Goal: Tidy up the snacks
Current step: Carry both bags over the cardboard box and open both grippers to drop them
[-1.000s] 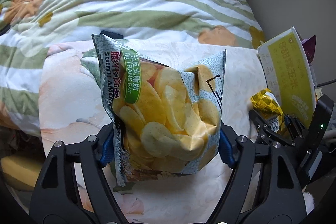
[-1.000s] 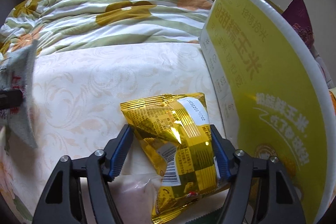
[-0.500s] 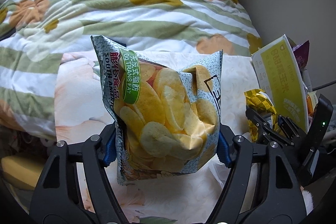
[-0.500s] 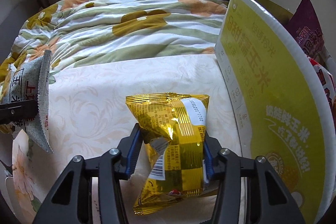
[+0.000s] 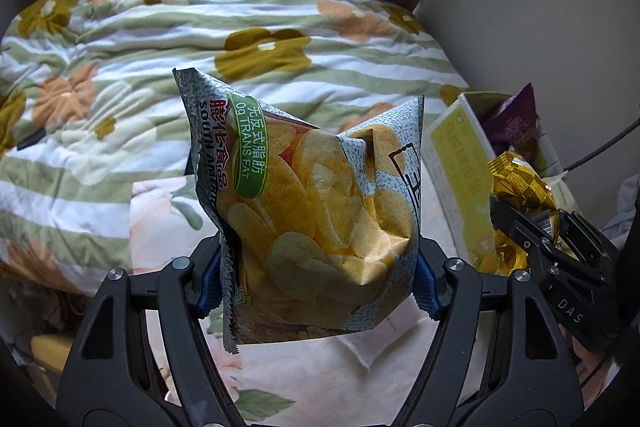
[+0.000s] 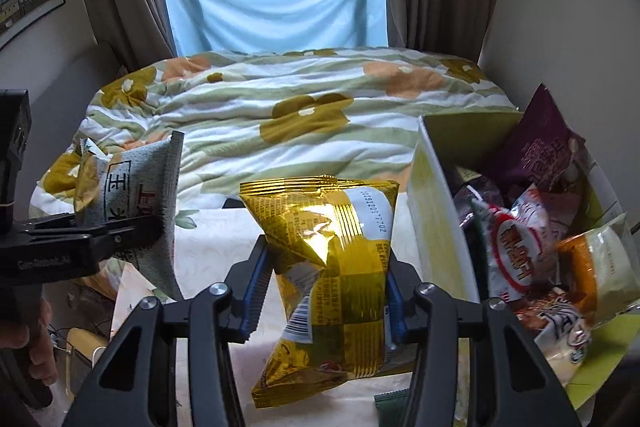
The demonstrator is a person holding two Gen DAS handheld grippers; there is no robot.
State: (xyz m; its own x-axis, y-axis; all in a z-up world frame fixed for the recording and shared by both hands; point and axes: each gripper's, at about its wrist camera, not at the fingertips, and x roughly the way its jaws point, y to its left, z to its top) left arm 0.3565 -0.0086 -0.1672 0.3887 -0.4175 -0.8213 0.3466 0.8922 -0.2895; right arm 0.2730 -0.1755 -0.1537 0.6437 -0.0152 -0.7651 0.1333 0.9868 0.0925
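Note:
A grey bag of potato chips (image 5: 320,211) hangs above the cream cloth, and my left gripper (image 5: 318,281) is shut on its lower half, blue pads pressing both sides. The right wrist view shows the same chip bag (image 6: 136,195) at far left. My right gripper (image 6: 324,297) is shut on a crinkled gold snack bag (image 6: 332,247), held in the air just left of a yellow-green carton (image 6: 436,211). From the left wrist view, that gold bag (image 5: 516,179) sits at the right edge, in front of the carton (image 5: 456,163).
The carton holds several snack bags, among them a purple one (image 6: 540,147) and a red-and-white one (image 6: 516,243). A floral quilt (image 6: 300,107) covers the bed beyond the cream cloth (image 6: 212,247). A dark green packet (image 6: 392,399) lies below the gold bag. A person's hand (image 6: 36,347) grips the left handle.
The right jaws closed on the gold bag and lifted it off the cloth. Both grippers rose with their bags, so the window and the inside of the carton came into view.

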